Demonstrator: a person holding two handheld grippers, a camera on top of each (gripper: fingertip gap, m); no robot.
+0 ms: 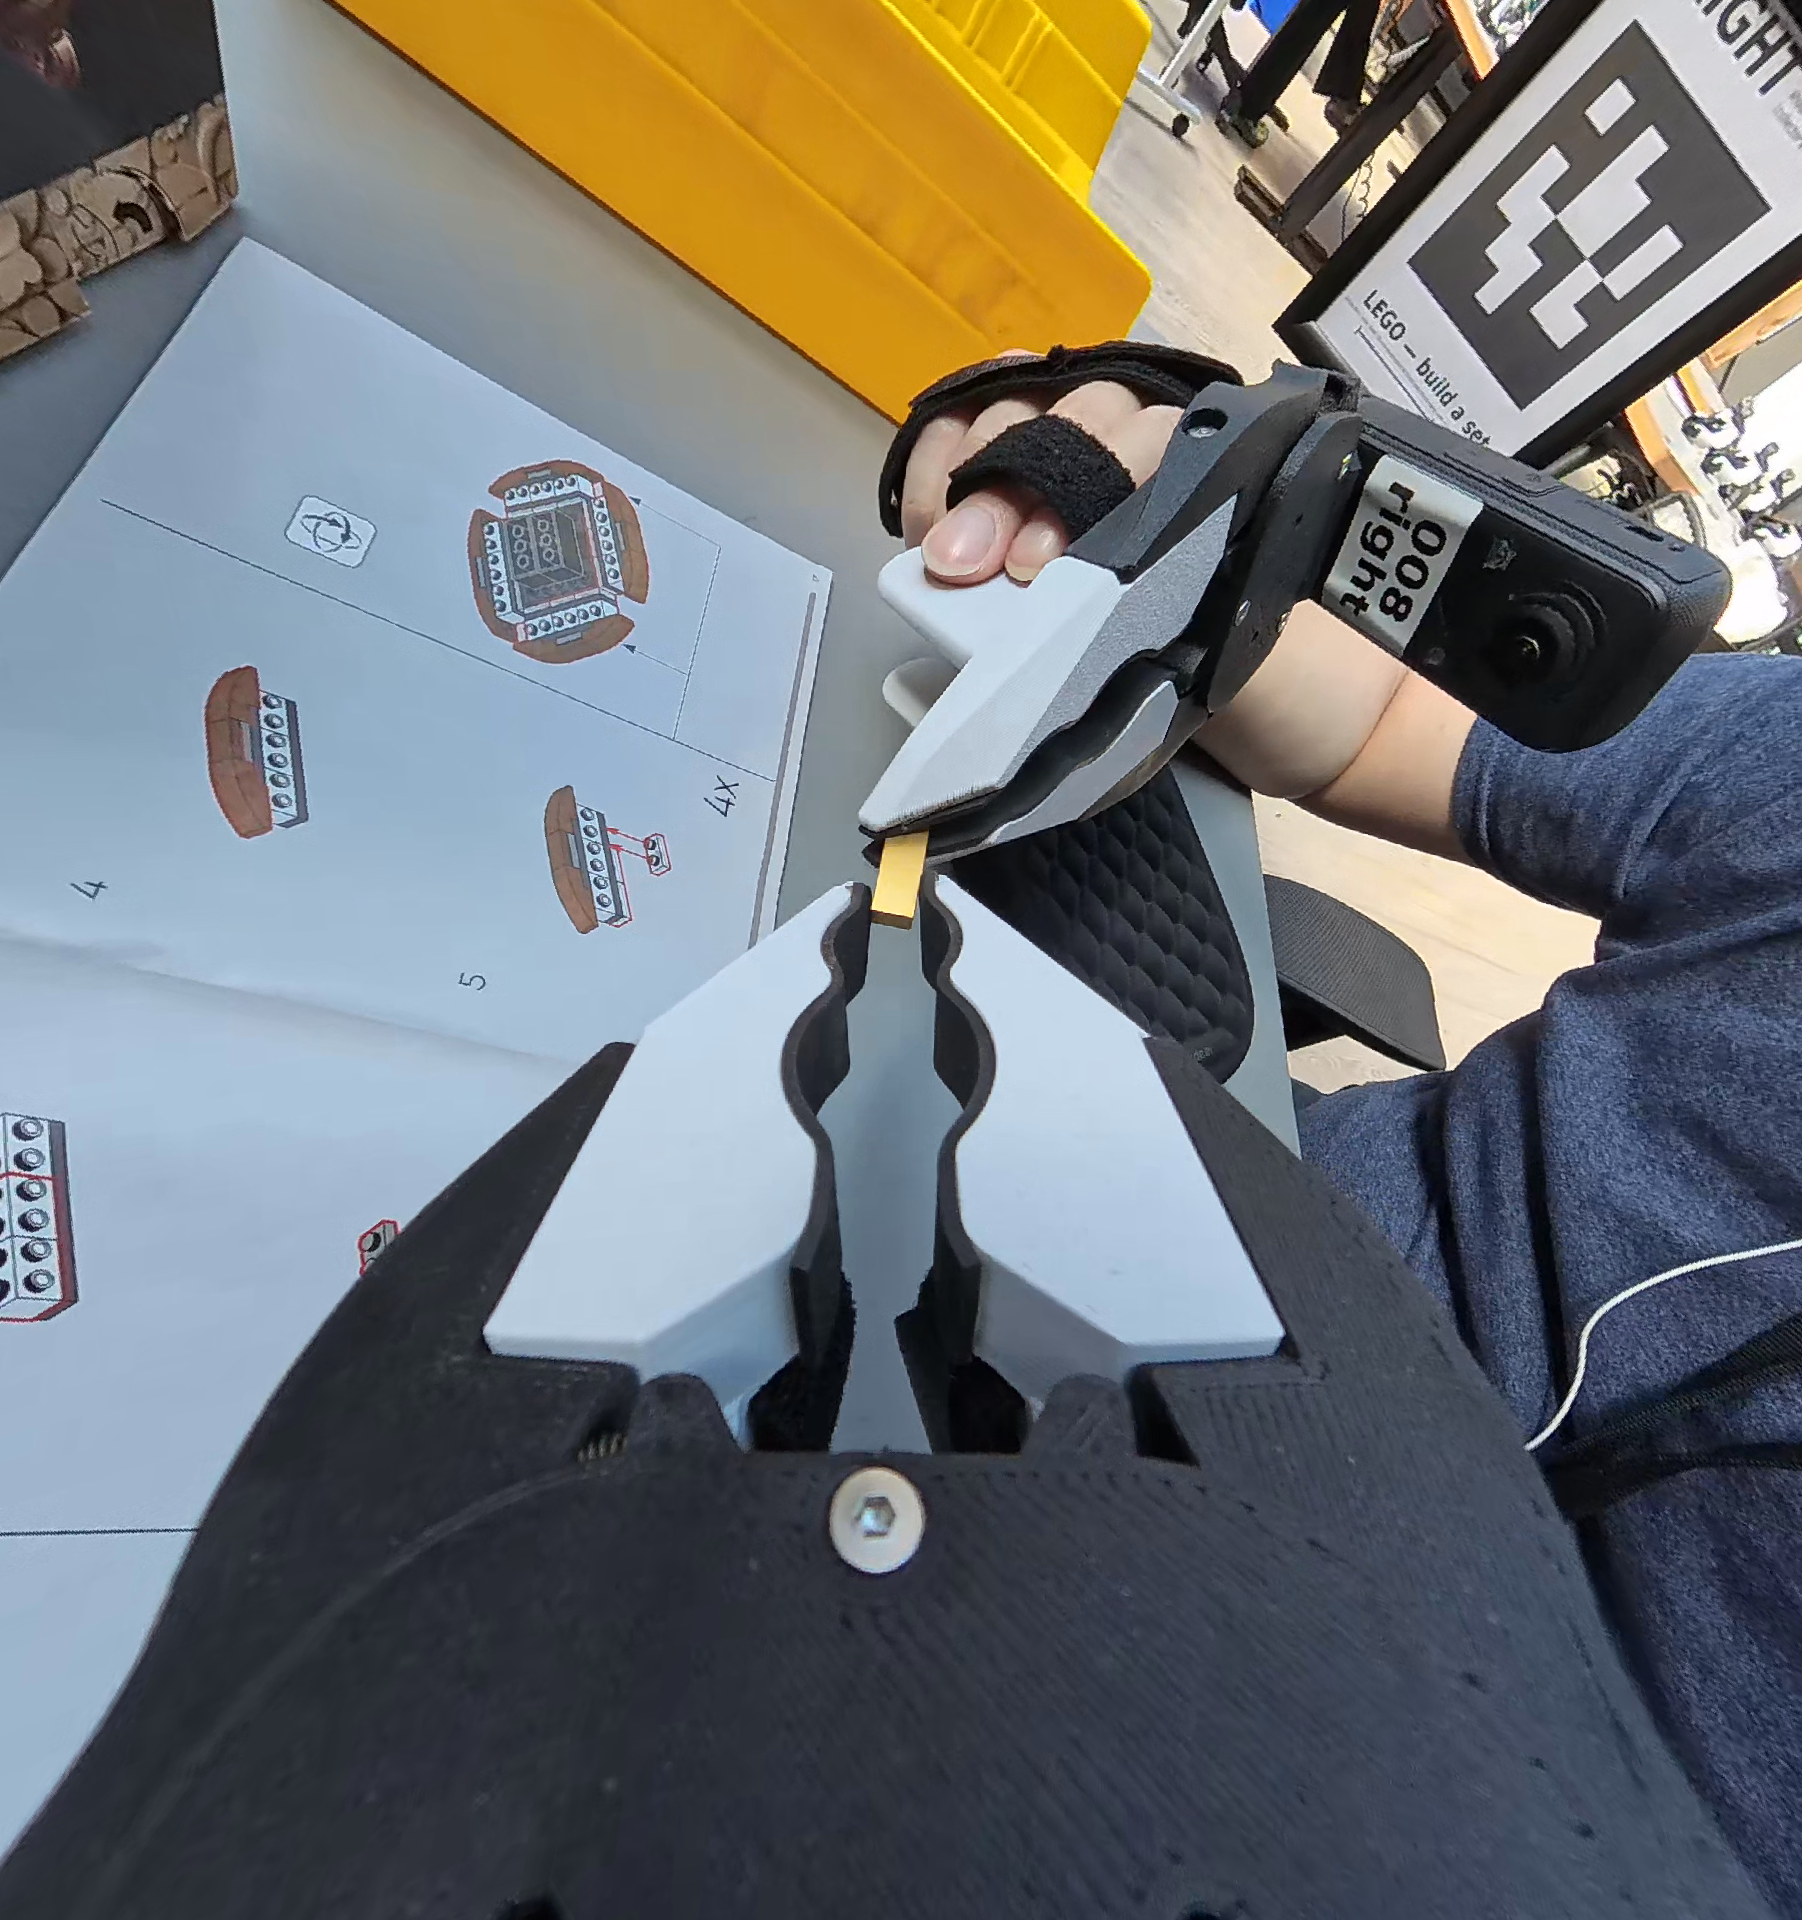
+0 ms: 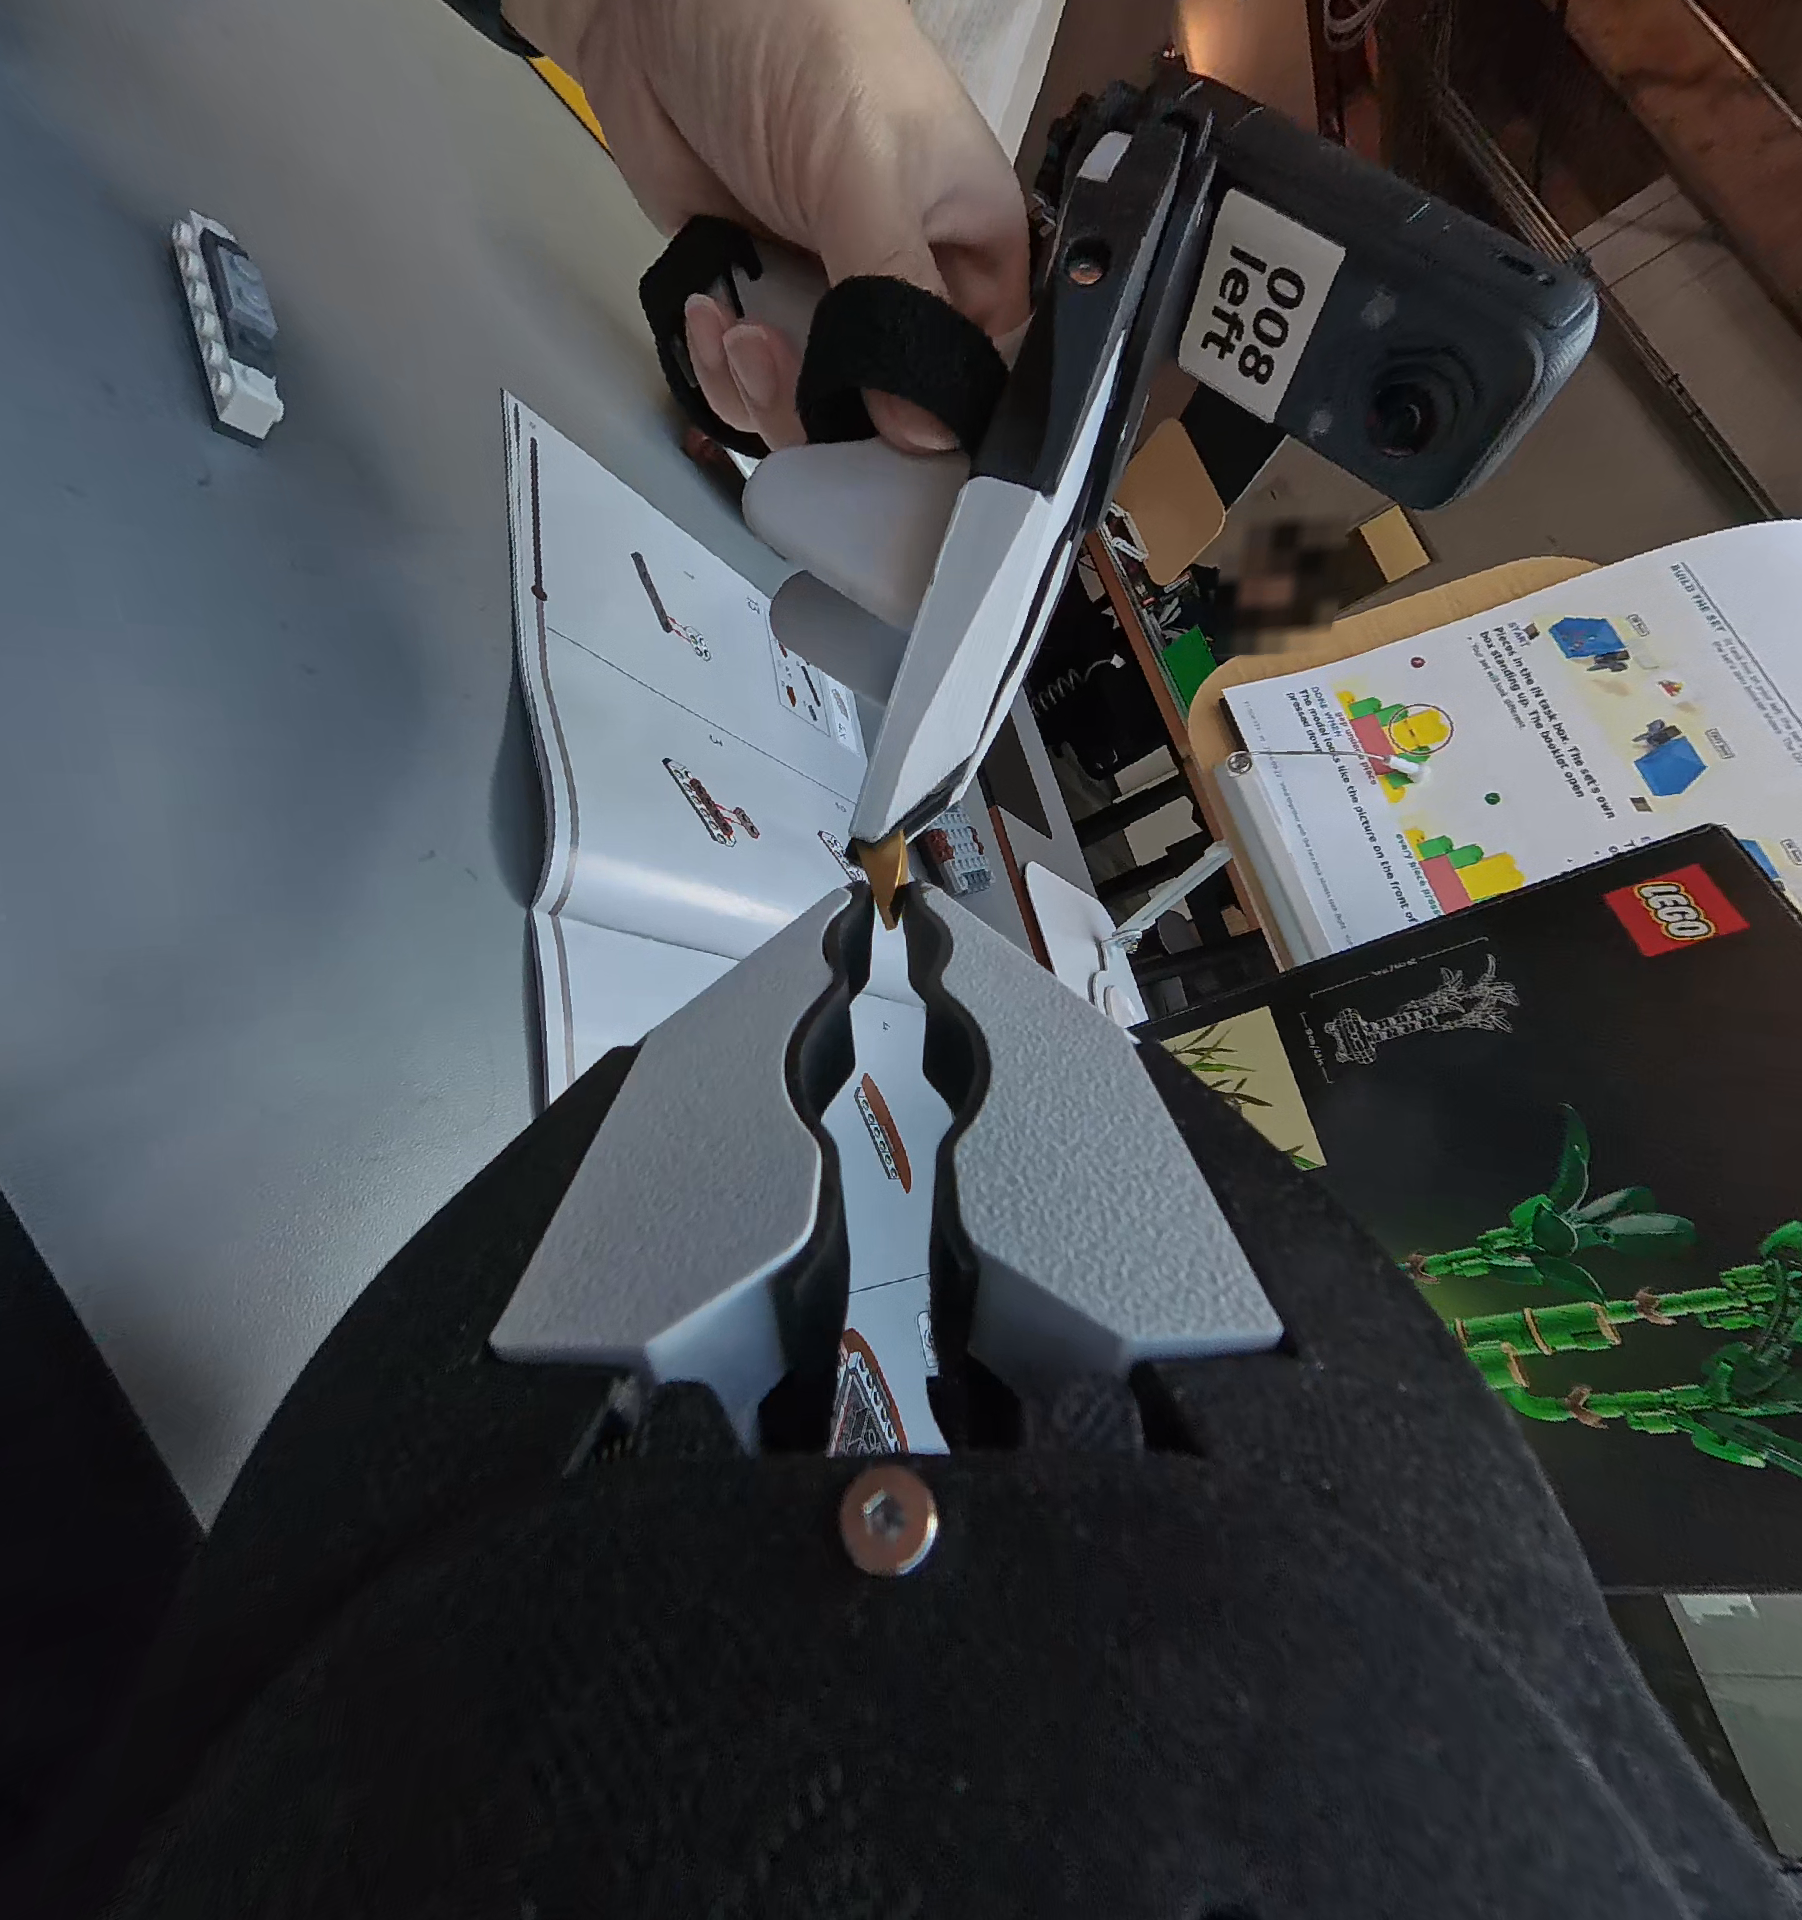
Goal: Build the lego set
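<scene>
A small tan-gold Lego piece (image 1: 898, 883) is held in the air between both grippers, which meet tip to tip above the table edge. In the left wrist view my left gripper (image 1: 894, 902) has its fingertips closed around the piece's lower end. The right gripper (image 1: 912, 831) comes in from the upper right, shut on its upper end. In the right wrist view my right gripper (image 2: 884, 902) pinches the piece (image 2: 889, 878), and the left gripper (image 2: 881, 844) clamps its far end. The open instruction booklet (image 1: 357, 727) lies on the grey table below, and it also shows in the right wrist view (image 2: 689, 779).
A small white and grey brick assembly (image 2: 227, 322) lies on the table (image 2: 201, 727) at far left. Another grey-brown brick cluster (image 2: 957, 847) sits past the booklet. The black Lego box (image 2: 1551, 1195) stands to the right, with an instruction sheet (image 2: 1551, 707) behind it. A yellow bin (image 1: 772, 156) stands at the back. My two grippers' fingertips are within a few centimetres of each other.
</scene>
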